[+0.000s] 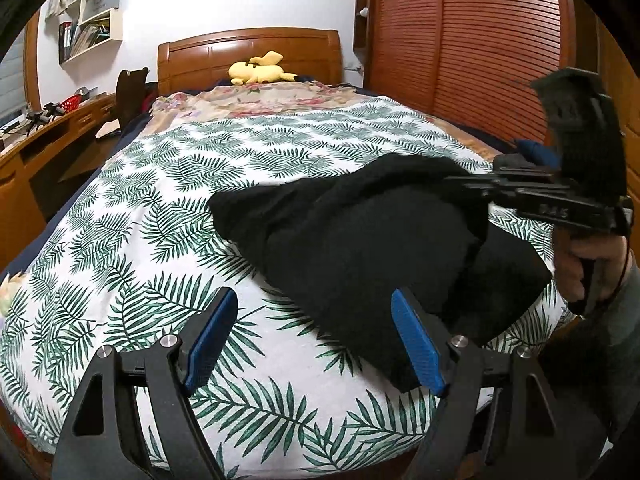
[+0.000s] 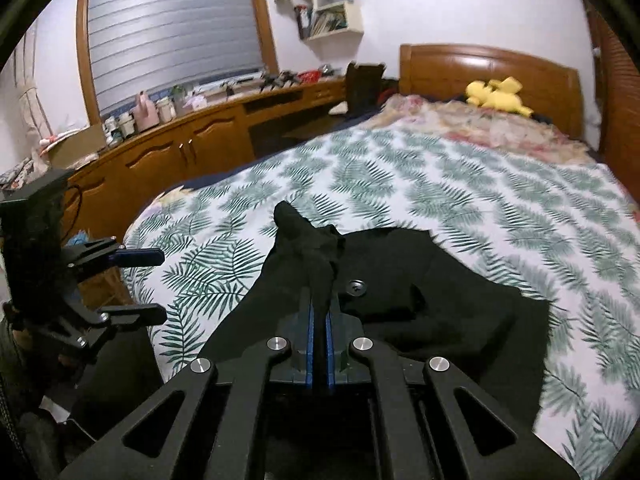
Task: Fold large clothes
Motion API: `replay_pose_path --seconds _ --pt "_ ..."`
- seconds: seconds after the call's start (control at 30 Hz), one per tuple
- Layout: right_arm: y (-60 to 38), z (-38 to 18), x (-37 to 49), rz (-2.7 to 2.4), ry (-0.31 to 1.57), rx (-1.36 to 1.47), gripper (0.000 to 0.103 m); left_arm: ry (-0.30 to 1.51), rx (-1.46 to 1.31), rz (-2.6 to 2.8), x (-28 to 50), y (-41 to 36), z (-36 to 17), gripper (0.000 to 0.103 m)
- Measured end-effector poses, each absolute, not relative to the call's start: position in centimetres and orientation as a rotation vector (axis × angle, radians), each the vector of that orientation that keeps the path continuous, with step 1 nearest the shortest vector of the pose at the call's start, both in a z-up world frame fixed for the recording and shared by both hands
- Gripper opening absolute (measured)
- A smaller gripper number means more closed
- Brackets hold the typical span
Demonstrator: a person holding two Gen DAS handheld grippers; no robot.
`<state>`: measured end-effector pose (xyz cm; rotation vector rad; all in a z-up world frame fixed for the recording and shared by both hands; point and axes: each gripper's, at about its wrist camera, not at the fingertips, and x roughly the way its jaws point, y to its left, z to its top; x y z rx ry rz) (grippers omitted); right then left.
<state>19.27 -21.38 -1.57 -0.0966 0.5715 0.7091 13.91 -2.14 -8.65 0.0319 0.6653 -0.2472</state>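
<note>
While black garment lies bunched on leaf-print bedspread near bed's foot, fold of it is clamped between blue pads of right gripper. Left gripper is held with jaws wide apart, nothing gripped, one pad at garment's near edge. Yellow plush is seen by headboard.

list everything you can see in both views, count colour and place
garment: one, black, rumpled on the near part of the bed
bedspread: one, white with green fern print, over the bed
plush toy: one, yellow, by the headboard
headboard: one, brown wood, far end
wall shelves: one set, cream, holding books
wardrobe: one, reddish slatted wood, beside the bed
left gripper: open, blue-padded fingers empty, above the bedspread
right gripper: shut on a fold of the garment
</note>
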Motion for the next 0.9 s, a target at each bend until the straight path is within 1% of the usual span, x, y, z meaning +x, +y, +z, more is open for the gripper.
replay_pose_path --seconds 0.33,0.43,0.57,0.73,0.77,0.83,0.87,0.9 --pt "-30.3 -2.3 12.8 0.446 0.49 -0.032 0.004 0.677 0.037 -0.31 14.0 -4.2 -9.4 0.08" --pt "-32.8 -4.2 11.6 0.356 0.535 -0.025 0.004 0.676 0.04 -0.331 14.2 -5.1 -9.5 0.08" --pt "-33.5 -7.2 10.9 0.333 0.631 -0.033 0.004 0.675 0.049 -0.345 14.4 -6.4 -9.6 0.08" --pt "-32.9 -6.6 10.8 0.323 0.618 -0.056 0.004 0.676 0.055 -0.349 14.4 -7.1 -9.5 0.08" --pt "-33.1 -6.3 11.0 0.327 0.616 -0.042 0.005 0.675 0.057 -0.35 14.3 -7.3 -9.5 0.08" --pt "-33.9 -6.2 10.8 0.317 0.603 -0.026 0.016 0.671 0.062 -0.349 14.1 -7.4 -9.4 0.08" --pt "-34.1 -6.3 10.6 0.301 0.593 -0.022 0.018 0.67 0.062 -0.347 14.2 -7.4 -9.4 0.08" --pt "-34.3 -6.2 10.7 0.288 0.582 -0.018 0.022 0.668 0.062 -0.346 14.2 -7.4 -9.3 0.08"
